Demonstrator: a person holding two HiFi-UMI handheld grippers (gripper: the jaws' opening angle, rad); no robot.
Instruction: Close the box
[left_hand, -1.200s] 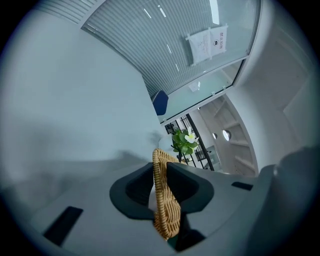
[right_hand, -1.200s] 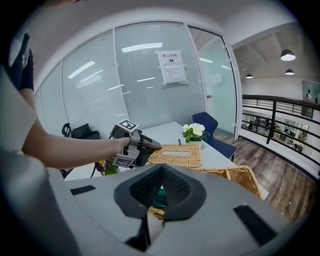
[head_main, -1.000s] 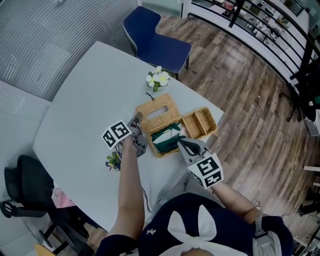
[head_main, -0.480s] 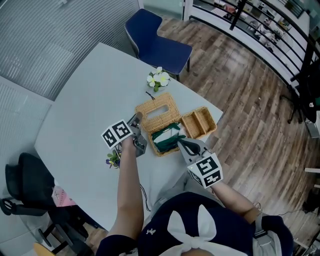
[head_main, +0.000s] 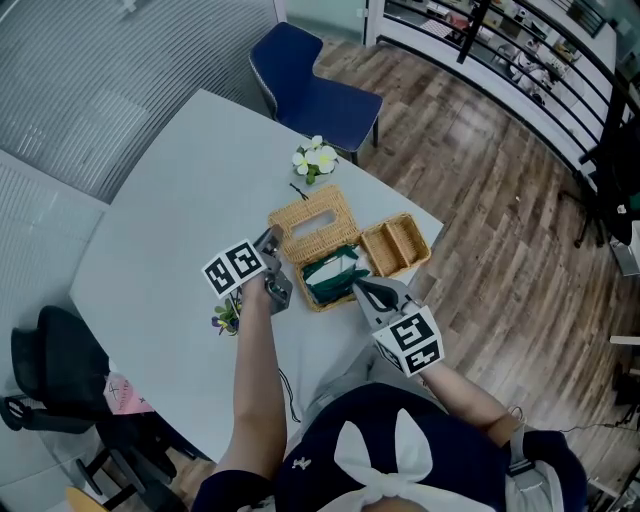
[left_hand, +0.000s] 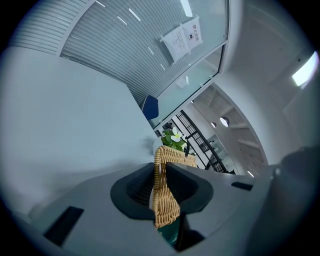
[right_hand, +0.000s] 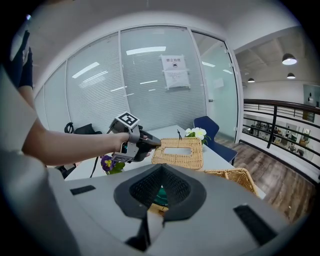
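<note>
Plainly the box (head_main: 320, 302) is not closed yet. Its wicker lid (right_hand: 192, 160) hangs in the air beyond and to the left of the right claw (head_main: 358, 288), clear of the opening. The left claw (left_hand: 160, 174) is clamped on one edge of the lid, and its jaws have just been closing a little tighter on the weave between them. The right claw looks pinched on the near rim of the box, right at its own tips, with the green pack (head_main: 335, 275) just ahead of it inside. The weak point, I judge, is the thin bite on one edge of the lid: the far end, well out ahead of the left claw, can sag or swing as it comes over, and the weave may slide out of the pads. The green pack seems to stand proud of the rim, so it could prop the lid up or get crumpled. The right claw sits where the lid must land, so the lid may come down on it unless it lets go in time. A careless sweep could also knock the small wicker tray (head_main: 398, 246), just right of the right claw, along the desk (head_main: 170, 200).
</note>
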